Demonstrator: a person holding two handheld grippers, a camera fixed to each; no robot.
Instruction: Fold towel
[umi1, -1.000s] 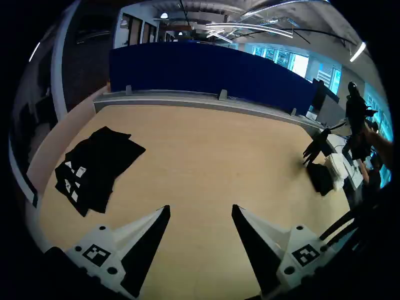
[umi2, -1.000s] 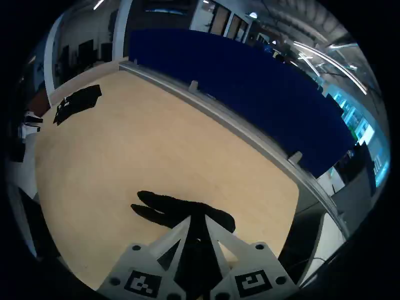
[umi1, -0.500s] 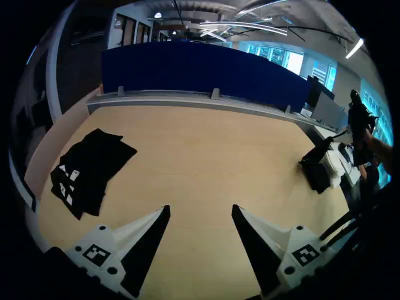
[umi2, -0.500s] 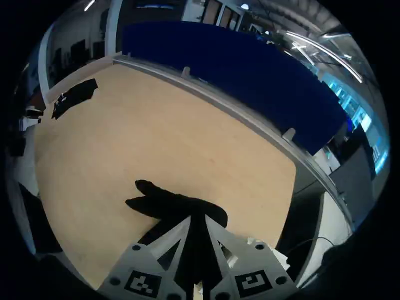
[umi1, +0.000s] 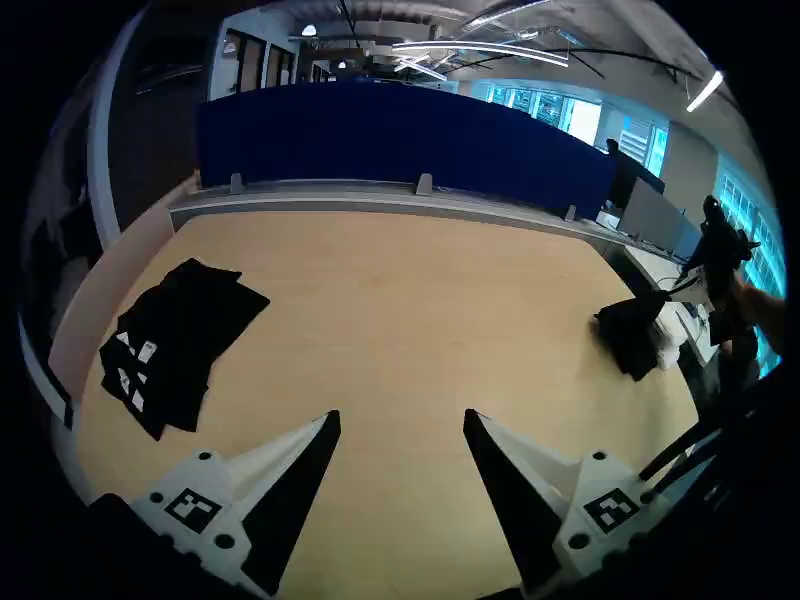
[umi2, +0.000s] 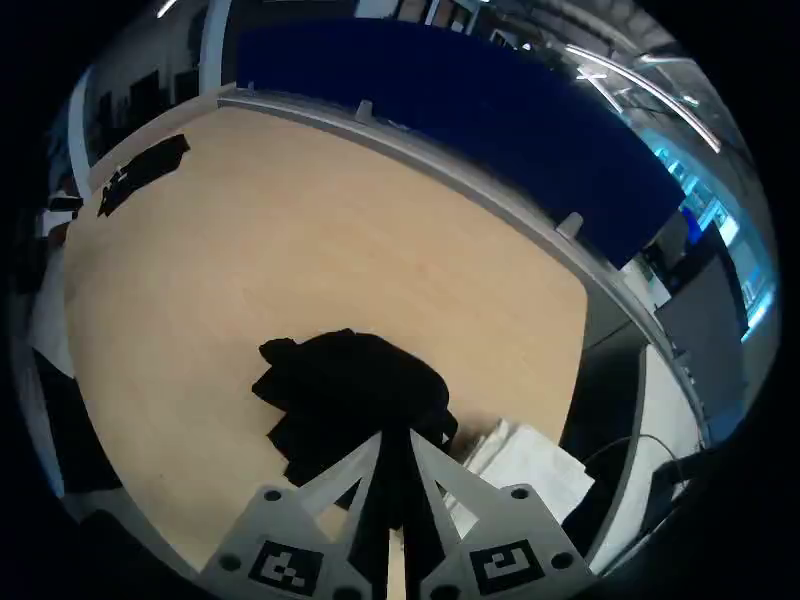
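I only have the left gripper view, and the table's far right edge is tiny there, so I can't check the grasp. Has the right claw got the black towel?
Observer: Yes. In the right gripper view the right claw is closed on the black towel.
Operator: Is the towel spread flat?
Observer: No, it sits bunched in a heap on the table.
Operator: Anything close to it?
Observer: A white stack of flat layers lies right beside the heap, by the table's edge.

Open tabletop (umi1: 420, 300) lies between black cloth pile (umi1: 175, 340) and bunched towel (umi2: 345, 390) — blue divider (umi1: 400, 130) walls the far edge.
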